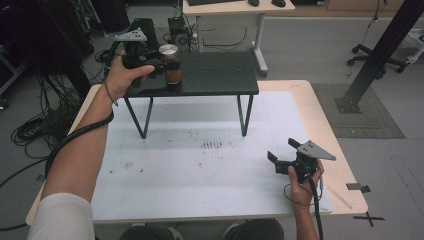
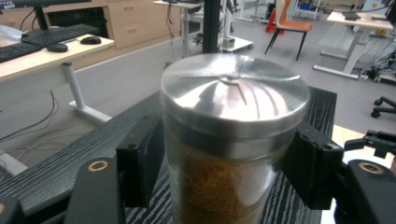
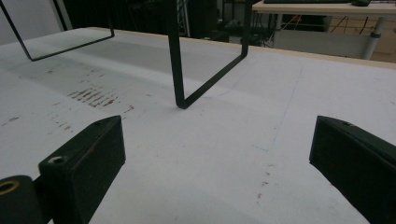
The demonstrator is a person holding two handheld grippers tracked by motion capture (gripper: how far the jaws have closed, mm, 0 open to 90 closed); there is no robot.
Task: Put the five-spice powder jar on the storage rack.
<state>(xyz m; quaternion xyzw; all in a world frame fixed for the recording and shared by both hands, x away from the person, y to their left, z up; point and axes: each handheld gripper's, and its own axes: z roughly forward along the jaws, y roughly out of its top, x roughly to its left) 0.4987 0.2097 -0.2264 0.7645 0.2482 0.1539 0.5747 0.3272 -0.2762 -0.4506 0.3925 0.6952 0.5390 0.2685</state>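
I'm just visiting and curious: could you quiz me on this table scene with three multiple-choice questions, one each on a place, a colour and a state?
1. Where does the glass jar of brown powder stand?
A. on the black raised shelf
B. on the white table mat
C. on the floor

2. What colour is the jar's metal lid?
A. red
B. silver
C. green

3. How do the right gripper jaws stand?
A. shut on the jar
B. shut on a cable
C. apart, holding nothing

Answers: 1 A, the jar rests on the shelf top; 2 B, the lid gleams silver; 3 C, bare mat shows between the jaws.
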